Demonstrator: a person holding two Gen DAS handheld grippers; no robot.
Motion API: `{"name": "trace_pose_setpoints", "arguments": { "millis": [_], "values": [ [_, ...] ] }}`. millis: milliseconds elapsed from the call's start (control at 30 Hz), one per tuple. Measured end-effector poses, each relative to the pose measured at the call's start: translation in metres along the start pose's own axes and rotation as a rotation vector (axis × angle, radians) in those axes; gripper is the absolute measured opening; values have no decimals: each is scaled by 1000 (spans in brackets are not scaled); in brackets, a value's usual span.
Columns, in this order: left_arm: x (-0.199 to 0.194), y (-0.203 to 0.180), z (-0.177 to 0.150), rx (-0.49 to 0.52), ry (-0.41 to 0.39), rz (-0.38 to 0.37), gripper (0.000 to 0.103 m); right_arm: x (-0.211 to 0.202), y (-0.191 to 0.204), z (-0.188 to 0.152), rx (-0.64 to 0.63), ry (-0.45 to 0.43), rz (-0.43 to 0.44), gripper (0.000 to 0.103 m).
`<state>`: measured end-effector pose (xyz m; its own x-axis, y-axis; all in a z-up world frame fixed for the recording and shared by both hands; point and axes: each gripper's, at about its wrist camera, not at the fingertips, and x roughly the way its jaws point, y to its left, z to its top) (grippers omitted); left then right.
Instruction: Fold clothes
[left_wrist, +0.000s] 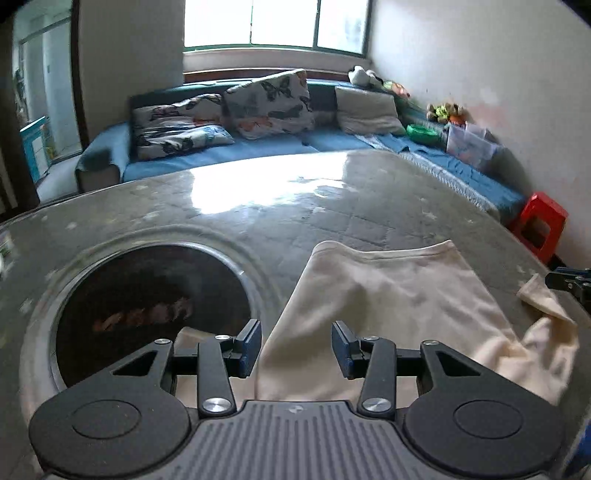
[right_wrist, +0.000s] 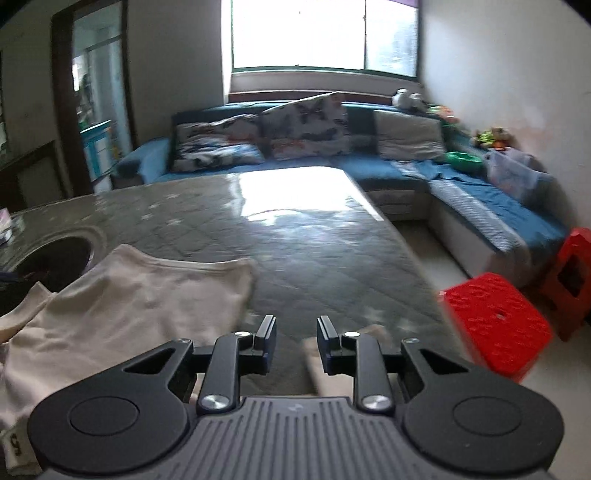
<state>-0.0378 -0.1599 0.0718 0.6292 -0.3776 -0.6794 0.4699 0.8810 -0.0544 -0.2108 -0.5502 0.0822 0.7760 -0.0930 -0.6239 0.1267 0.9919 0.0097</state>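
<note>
Two grippers hang with jaws apart, holding nothing: the left gripper (left_wrist: 295, 349) over the cream shirt (left_wrist: 388, 314), the right gripper (right_wrist: 295, 341) beside it. The shirt lies rumpled near the table's (left_wrist: 258, 206) near edge (folding looks barely begun). Next, each likely needs to pinch a hem corner.

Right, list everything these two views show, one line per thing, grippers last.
garment: one, cream, partly folded on the near end of the table, one sleeve trailing right
table: one, grey quilted cover under a glossy sheet, fills the foreground
round recess: one, dark, in the table's left part
sofa: one, blue, L-shaped, under the window and along the right wall
butterfly cushions: three, white with a print, on the sofa's left half
plain cushion: one, grey, at the sofa corner
green bowl: one, on the sofa's right wing
stools: two, red, on the floor right of the table
left gripper: open, above the garment
right gripper: open, over the table's right edge
</note>
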Motion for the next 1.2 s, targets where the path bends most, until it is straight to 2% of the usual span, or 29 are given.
{"name": "trace_pose_setpoints", "arguments": {
  "millis": [233, 367, 433, 467, 500, 600, 667, 733, 800, 867, 933, 1033, 1133, 1167, 1200],
  "values": [
    [63, -1, 13, 21, 74, -4, 46, 36, 29, 10, -47, 40, 66, 25],
    [76, 6, 12, -1, 90, -31, 45, 52, 37, 13, -67, 58, 84, 29],
    [78, 8, 13, -3, 88, -74, 30, 58, 40, 14, -75, 67, 89, 29],
    [79, 8, 14, -4, 86, -96, 15, 61, 42, 14, -81, 72, 92, 29],
    [79, 8, 14, -10, 83, -104, 9, 64, 44, 14, -85, 76, 96, 29],
    [69, 3, 16, -19, 44, -114, 5, 72, 48, 15, -96, 90, 102, 29],
    [54, -5, 16, -21, 6, -157, 4, 76, 49, 14, -95, 97, 100, 29],
    [35, -23, 11, 31, -32, -211, 4, 80, 48, 12, -86, 104, 97, 29],
    [22, -44, 1, 111, -33, -276, 5, 82, 46, 11, -79, 111, 92, 29],
    [19, -61, -12, 171, 5, -360, 8, 84, 44, 10, -74, 119, 86, 30],
    [18, -69, -20, 192, 27, -389, 9, 85, 43, 9, -69, 126, 86, 30],
    [15, -68, -19, 199, -3, -336, 15, 83, 41, 8, -69, 128, 86, 30],
    [13, -66, -18, 205, -33, -282, 37, 82, 39, 8, -74, 128, 82, 31],
    [12, -66, -18, 207, -43, -264, 47, 83, 38, 9, -74, 128, 79, 31],
    [15, -67, -18, 216, -37, -250, 49, 83, 37, 9, -71, 128, 78, 31]
  ]
}}
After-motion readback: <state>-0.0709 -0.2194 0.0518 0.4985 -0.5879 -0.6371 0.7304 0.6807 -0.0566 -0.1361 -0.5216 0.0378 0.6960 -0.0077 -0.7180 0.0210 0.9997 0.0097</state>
